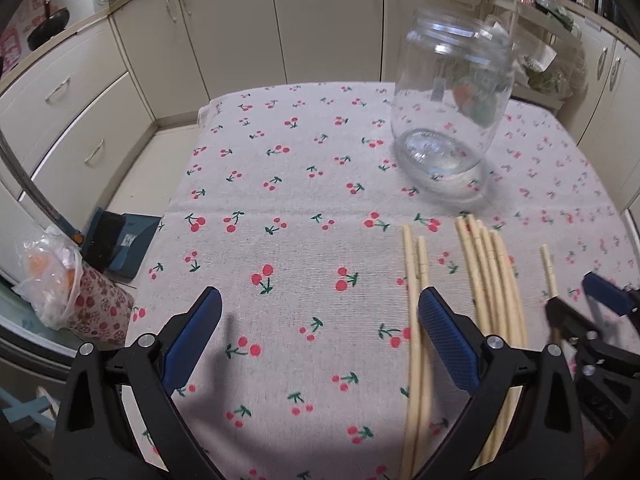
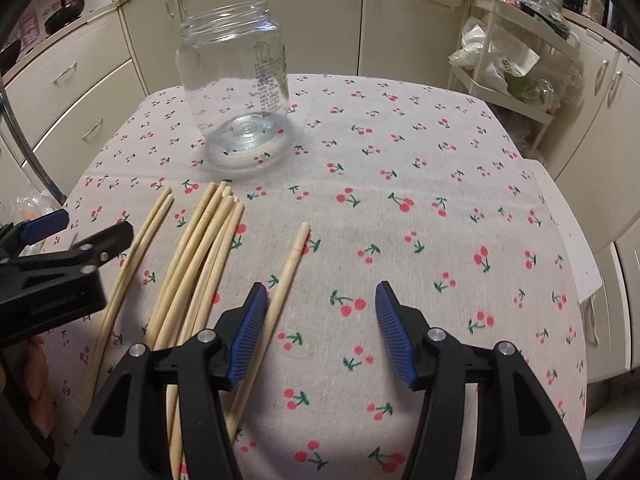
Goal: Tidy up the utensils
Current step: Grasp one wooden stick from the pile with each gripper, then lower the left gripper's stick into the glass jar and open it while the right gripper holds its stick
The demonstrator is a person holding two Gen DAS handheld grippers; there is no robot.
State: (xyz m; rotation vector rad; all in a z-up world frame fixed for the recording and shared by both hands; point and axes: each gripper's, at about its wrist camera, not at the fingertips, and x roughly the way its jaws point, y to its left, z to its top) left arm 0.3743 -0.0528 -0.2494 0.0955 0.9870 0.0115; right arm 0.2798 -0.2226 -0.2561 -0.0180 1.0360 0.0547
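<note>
Clear glossy jar (image 2: 236,92) — matt wooden chopsticks (image 2: 200,248)

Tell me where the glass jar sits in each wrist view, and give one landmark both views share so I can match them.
Left wrist view: the glass jar stands empty at the upper right, on the cherry-print tablecloth, beyond the chopsticks.
Right wrist view: the glass jar stands at the upper left, beyond the chopsticks.
Shared landmark: the tight bundle of chopsticks whose tips point at the jar's base.
</note>
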